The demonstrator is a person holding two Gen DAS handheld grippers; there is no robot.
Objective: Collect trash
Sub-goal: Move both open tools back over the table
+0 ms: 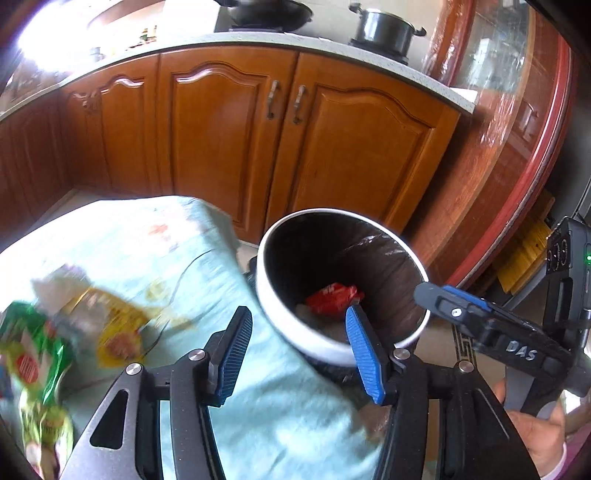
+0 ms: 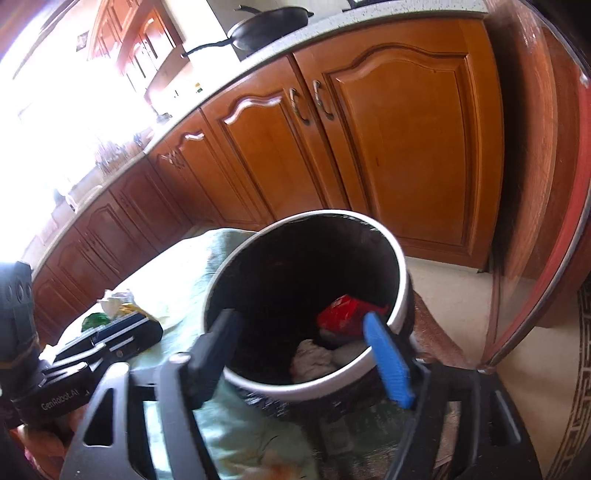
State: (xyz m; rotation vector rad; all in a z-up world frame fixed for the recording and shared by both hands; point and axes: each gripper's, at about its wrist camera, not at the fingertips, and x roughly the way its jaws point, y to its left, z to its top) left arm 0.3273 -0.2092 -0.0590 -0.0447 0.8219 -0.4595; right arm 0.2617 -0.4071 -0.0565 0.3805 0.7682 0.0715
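Observation:
A white-rimmed trash bin [image 1: 295, 332] with a dark liner stands beside the table; it also shows in the right wrist view [image 2: 400, 273]. Inside lie a red wrapper [image 1: 334, 297] [image 2: 343, 312] and crumpled paper [image 2: 310, 360]. My left gripper [image 1: 295, 350] is open and empty over the table edge next to the bin. My right gripper [image 2: 306, 354] is open and empty above the bin's near rim; it shows at the right in the left wrist view [image 1: 454, 310]. Yellow [image 1: 118, 328] and green [image 1: 33, 362] wrappers lie on the light green tablecloth [image 1: 155, 243].
Wooden kitchen cabinets [image 1: 236, 147] stand behind, with a pan [image 2: 269, 26] and a pot [image 1: 384, 27] on the counter. A round wooden table edge [image 1: 517, 177] curves at the right. More trash [image 2: 114, 302] lies on the cloth behind the left gripper [image 2: 110, 339].

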